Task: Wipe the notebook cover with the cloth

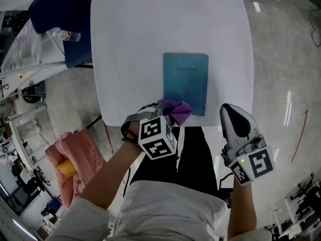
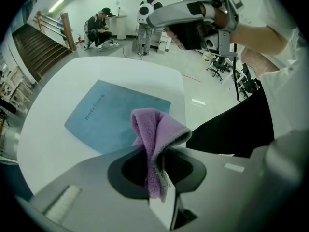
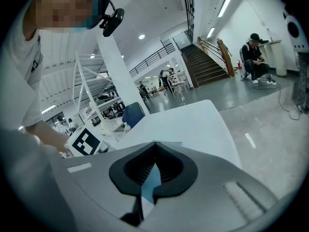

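Note:
A teal notebook (image 1: 185, 83) lies closed on the white table (image 1: 130, 44), near the front edge. My left gripper (image 1: 168, 110) is shut on a purple cloth (image 1: 177, 109), which hangs bunched over the notebook's near left corner. In the left gripper view the cloth (image 2: 153, 129) sticks up out of the jaws, in front of the notebook (image 2: 106, 115). My right gripper (image 1: 229, 110) hovers off the table's front right corner, right of the notebook, shut with nothing in it. In the right gripper view a strip of the notebook (image 3: 150, 180) shows through the gap below the tips.
A blue chair (image 1: 60, 9) with a water bottle (image 1: 67, 35) stands at the table's left. A pink cloth bundle (image 1: 75, 159) lies low on the left. White shelving (image 1: 20, 59) stands further left. People and a staircase (image 2: 36, 47) are far behind.

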The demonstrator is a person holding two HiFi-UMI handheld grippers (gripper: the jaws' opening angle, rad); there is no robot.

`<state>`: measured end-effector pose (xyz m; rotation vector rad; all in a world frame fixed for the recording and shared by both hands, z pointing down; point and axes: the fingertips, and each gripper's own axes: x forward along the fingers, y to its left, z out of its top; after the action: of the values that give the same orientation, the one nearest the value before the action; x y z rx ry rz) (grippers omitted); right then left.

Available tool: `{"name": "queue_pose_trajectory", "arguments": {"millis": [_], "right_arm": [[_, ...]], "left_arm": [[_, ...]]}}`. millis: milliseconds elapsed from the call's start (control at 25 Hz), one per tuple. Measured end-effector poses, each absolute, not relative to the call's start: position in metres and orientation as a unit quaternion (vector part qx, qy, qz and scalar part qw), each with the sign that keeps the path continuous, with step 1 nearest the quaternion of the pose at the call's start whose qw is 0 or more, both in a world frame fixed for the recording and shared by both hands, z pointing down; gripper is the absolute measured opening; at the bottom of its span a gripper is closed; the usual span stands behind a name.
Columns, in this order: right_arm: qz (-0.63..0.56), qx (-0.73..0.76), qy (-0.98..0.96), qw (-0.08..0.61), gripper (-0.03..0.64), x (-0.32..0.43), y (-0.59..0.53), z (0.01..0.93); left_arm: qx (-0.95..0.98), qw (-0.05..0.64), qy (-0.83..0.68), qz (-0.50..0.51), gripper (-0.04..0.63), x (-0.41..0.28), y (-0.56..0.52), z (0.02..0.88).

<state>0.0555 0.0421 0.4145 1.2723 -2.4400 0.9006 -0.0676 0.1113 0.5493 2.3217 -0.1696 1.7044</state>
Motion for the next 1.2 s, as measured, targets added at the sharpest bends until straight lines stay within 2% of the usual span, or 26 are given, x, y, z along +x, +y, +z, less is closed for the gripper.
{"name": "queue_pose_trajectory", "arguments": {"millis": [760, 1200], "right_arm": [[0.31, 0.439, -0.834, 0.125, 0.014, 0.06, 0.036, 0.416], [0.311, 0.443, -0.832, 0.122, 0.014, 0.061, 0.027, 0.414]], "left_arm": [[0.813, 0.133, -0.048, 0.565, 0.078, -0.069, 0.107, 0.538], [0.821, 0.079, -0.103, 0.556, 0.078, -0.068, 0.042, 0.503]]}}
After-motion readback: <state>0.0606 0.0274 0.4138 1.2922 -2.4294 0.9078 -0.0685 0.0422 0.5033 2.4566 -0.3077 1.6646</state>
